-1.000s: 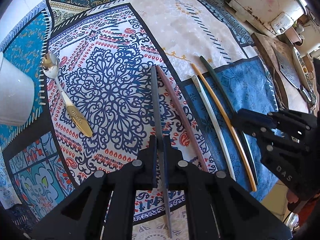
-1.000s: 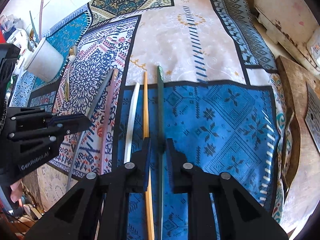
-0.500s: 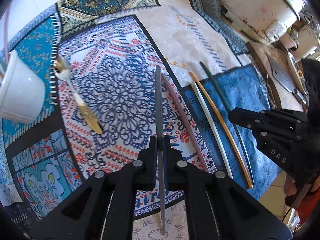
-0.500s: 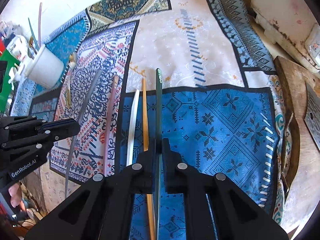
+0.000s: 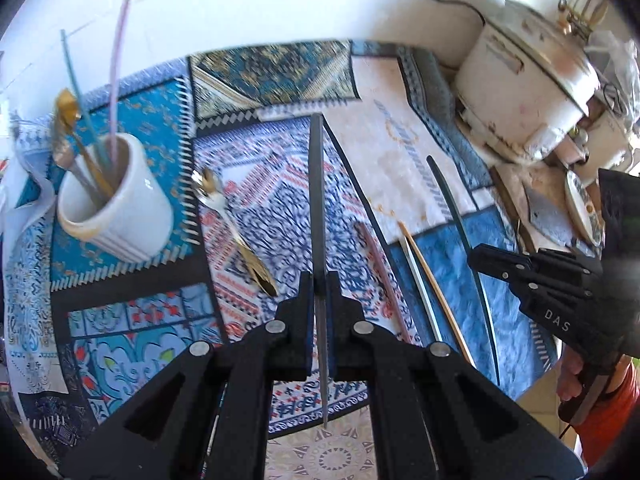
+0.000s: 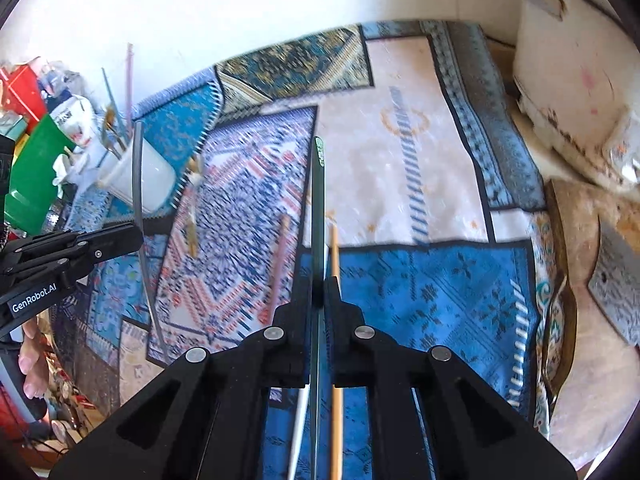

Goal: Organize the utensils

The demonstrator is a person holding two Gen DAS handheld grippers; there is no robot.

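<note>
Near the left edge of the table stands a white cup (image 5: 120, 216). Inside it I can see a pink stick (image 5: 117, 80), a blue-green stick (image 5: 80, 92) and some gold and silver spoon handles (image 5: 74, 152), all leaning out of the top.

My left claw (image 5: 320, 292) is pinched tight on a dark grey stick (image 5: 317, 184). The stick is up off the cloth and points away from me. My right claw (image 6: 319, 296) is pinched tight on a dark green stick (image 6: 319, 208), and that one is lifted up too.

On the cloth, between the cup and my grey stick, lies a gold spoon (image 5: 236, 228). On the other side of the grey stick lie a pink-brown stick (image 5: 380, 272), a white stick (image 5: 420, 292) and a yellow wood stick (image 5: 432, 280). They lie side by side near the front edge.

The table is covered with a patchwork cloth (image 5: 400, 152) in blue, white, red and gold patterns. Behind it is a white wall (image 5: 260, 4). At the far right corner sits a big, worn white pot (image 5: 520, 92). A wooden board (image 6: 580, 300) lies along the right edge. Past the left edge is something green (image 6: 32, 172).
</note>
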